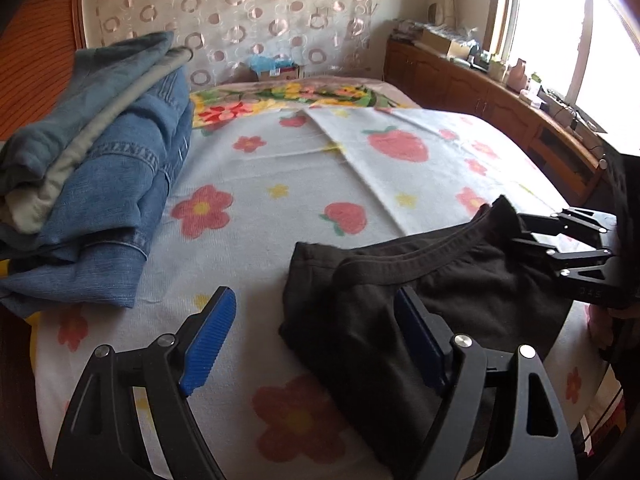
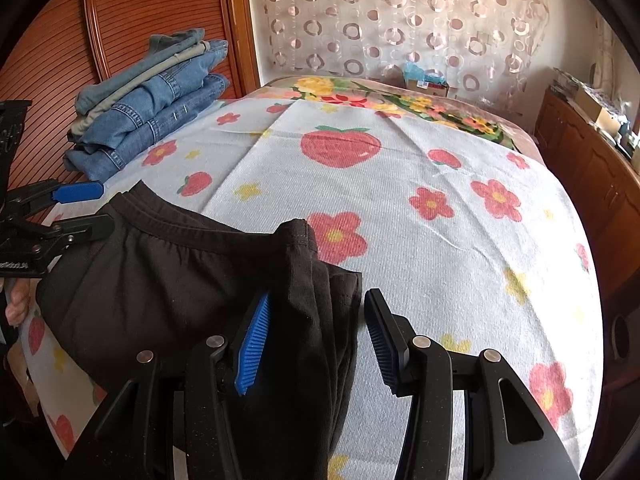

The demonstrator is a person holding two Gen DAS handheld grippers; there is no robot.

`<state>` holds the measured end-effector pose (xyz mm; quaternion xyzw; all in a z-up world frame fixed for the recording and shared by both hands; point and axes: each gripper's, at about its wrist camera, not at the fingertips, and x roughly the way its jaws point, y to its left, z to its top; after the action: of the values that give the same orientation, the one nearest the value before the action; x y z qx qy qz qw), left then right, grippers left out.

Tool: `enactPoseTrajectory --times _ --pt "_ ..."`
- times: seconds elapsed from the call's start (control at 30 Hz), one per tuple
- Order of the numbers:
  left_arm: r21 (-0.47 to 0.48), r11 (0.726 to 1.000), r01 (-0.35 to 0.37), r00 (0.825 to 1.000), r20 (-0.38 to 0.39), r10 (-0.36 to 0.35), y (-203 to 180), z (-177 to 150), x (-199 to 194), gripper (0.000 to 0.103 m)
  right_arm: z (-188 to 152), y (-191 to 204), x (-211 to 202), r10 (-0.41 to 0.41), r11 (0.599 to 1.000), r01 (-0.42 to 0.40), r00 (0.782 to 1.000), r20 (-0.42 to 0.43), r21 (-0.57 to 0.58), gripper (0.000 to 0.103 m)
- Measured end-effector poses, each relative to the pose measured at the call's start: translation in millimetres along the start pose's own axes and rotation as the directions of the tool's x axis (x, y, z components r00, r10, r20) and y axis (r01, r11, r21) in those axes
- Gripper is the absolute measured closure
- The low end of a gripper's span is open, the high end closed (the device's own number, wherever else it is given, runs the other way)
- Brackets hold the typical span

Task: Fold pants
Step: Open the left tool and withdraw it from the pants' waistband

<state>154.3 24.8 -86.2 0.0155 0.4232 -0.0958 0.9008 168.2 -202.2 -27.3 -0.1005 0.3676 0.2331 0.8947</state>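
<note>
1. In the left wrist view, my left gripper (image 1: 316, 336) fills the bottom of the frame with its blue pads spread wide. Nothing is pinched; the near left edge of the black pants (image 1: 420, 304) lies between them on the bedspread (image 1: 256, 184).
2. In the right wrist view, my right gripper (image 2: 316, 340) sits at bottom centre, its jaws parted about halfway. A raised fold of the black pants stands between the pads, brushing the left pad; the right pad stands clear of the cloth, so I see no grip.
3. The pants lie folded at lower right of the left view, waistband toward the middle of the bed.
4. Farther back, at upper left, a stack of folded jeans (image 1: 104, 152) rests on the bedspread.
5. Beyond, a circle-patterned curtain (image 1: 240, 12) hangs across the top.
</note>
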Motion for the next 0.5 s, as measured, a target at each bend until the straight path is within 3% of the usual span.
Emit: enactPoseTrajectory --times 0.27,0.5 --pt "-0.020 1.000 0.017 0.999 -0.048 -0.018 5 -3 15 0.021 0 1 0 0.000 1.000 0.000 1.000 0.000 0.000 0.052" --pt "-0.008 1.000 0.022 0.999 -0.023 -0.022 3 -7 15 0.020 0 1 0 0.003 1.000 -0.003 1.000 -0.001 -0.001 0.050"
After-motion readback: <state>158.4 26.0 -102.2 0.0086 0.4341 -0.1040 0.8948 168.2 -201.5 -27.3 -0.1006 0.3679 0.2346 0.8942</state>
